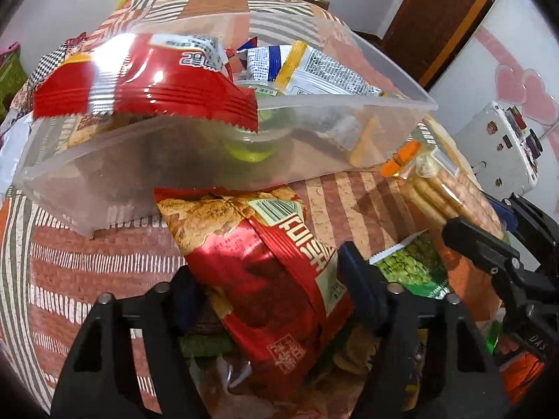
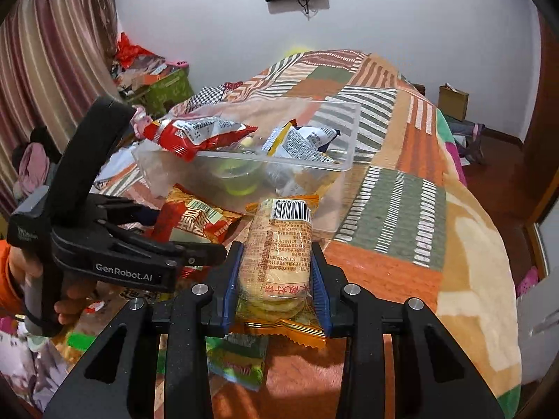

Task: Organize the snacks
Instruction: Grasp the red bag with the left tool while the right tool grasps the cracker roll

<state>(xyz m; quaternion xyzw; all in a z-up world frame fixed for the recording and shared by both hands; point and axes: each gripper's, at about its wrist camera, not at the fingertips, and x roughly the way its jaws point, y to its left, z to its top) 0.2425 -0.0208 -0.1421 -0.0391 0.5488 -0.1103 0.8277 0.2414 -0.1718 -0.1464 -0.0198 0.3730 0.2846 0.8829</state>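
Note:
A clear plastic bin point(image 1: 195, 171) point(image 2: 346, 160) stands on the quilted bed and holds a red snack bag point(image 1: 146, 80) point(image 2: 195, 136), a white-and-yellow packet point(image 1: 314, 66) point(image 2: 300, 143) and a green cup point(image 1: 251, 146). My left gripper point(image 1: 265, 286) point(image 2: 195, 255) is shut on a red chip bag point(image 1: 272, 265) point(image 2: 195, 220), just in front of the bin. My right gripper point(image 2: 276, 279) point(image 1: 489, 241) is shut on a clear pack of round biscuits point(image 2: 279, 251) point(image 1: 443, 188), held right of the chip bag, near the bin's front wall.
A green pea snack bag point(image 1: 412, 269) and other packets point(image 2: 237, 363) lie on the quilt point(image 2: 394, 202) below the grippers. A white appliance point(image 1: 503, 143) stands right of the bed. Curtains point(image 2: 52, 56) and green boxes point(image 2: 167, 90) stand to the left.

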